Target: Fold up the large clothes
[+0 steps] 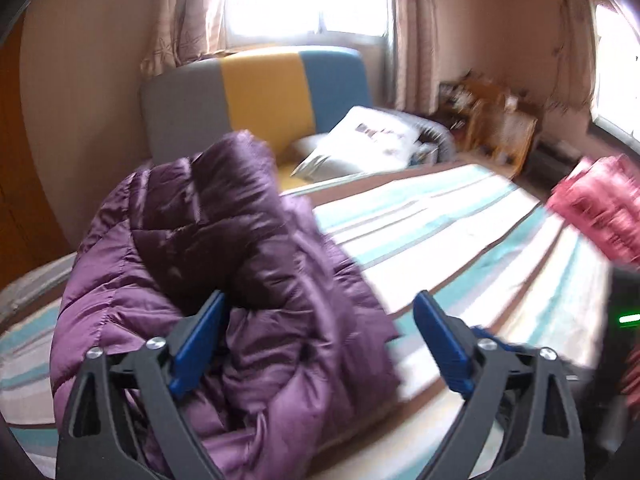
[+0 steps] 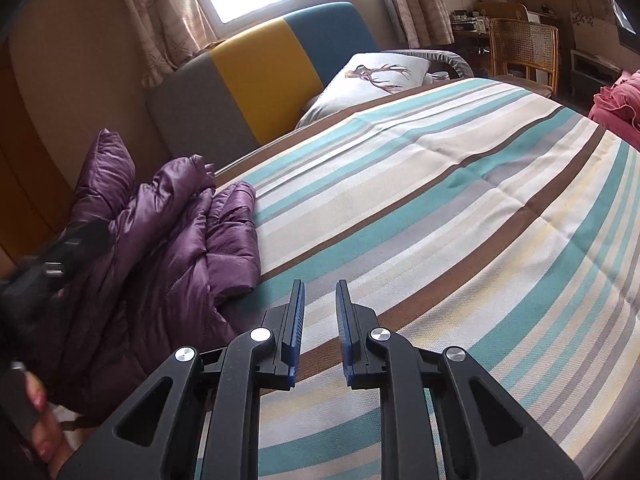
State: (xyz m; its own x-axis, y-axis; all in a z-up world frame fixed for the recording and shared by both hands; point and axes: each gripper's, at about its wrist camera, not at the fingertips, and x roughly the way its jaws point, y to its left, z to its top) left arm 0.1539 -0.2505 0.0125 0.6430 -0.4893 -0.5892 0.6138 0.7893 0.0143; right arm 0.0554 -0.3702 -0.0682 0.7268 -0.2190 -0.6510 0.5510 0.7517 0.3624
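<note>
A purple puffer jacket (image 1: pixel 208 248) lies bunched up on the striped bed cover (image 1: pixel 460 240). My left gripper (image 1: pixel 320 308) is open wide, with its left finger against the jacket's folds and nothing pinched between the pads. In the right wrist view the jacket (image 2: pixel 168 232) lies at the left side of the bed cover (image 2: pixel 440 200). My right gripper (image 2: pixel 320 292) hovers over the bare stripes to the right of the jacket, its blue pads a narrow gap apart and empty. The left gripper's dark body (image 2: pixel 52 256) shows at the left edge, on the jacket.
A grey, yellow and blue headboard (image 2: pixel 260 72) stands at the far end with a deer-print pillow (image 2: pixel 372 80). A red garment (image 2: pixel 620 104) lies at the right edge of the bed. A rattan chair (image 2: pixel 524 52) and cluttered shelves stand beyond.
</note>
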